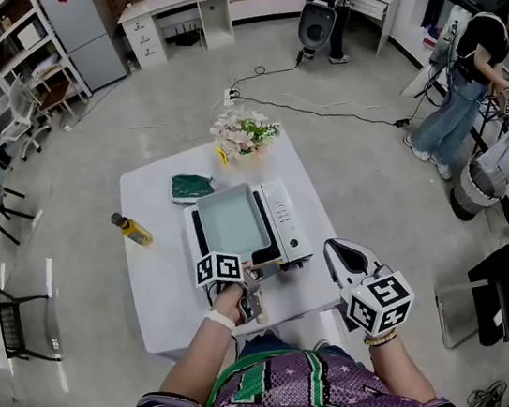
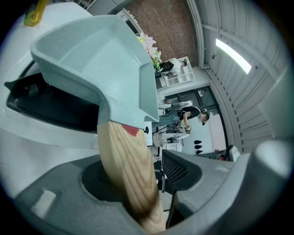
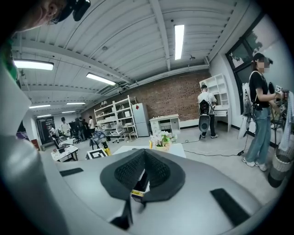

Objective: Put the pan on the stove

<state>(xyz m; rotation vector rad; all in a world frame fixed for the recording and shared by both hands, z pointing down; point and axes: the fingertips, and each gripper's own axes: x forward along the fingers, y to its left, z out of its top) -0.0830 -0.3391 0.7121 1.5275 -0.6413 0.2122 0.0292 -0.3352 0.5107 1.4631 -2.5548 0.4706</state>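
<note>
A pale teal square pan [image 1: 232, 222] rests on the black top of the white stove [image 1: 285, 217] in the middle of the table. Its wooden handle [image 1: 252, 274] points toward me. My left gripper [image 1: 248, 289] is at that handle. In the left gripper view the handle [image 2: 126, 170] lies between the jaws, which stand wide apart, with a gap between the handle and the right pad [image 2: 183, 167]; the pan [image 2: 92, 59] fills the view ahead. My right gripper [image 1: 343, 256] hangs off the table's front right corner, shut and empty, its pads [image 3: 161, 172] meeting at the tip.
On the white table [image 1: 167, 287] are a yellow bottle [image 1: 132, 229] at the left, a green cloth [image 1: 190, 186] behind the stove and a flower pot [image 1: 244, 133] at the far edge. Chairs stand at the left, cables cross the floor beyond, and people work at the right.
</note>
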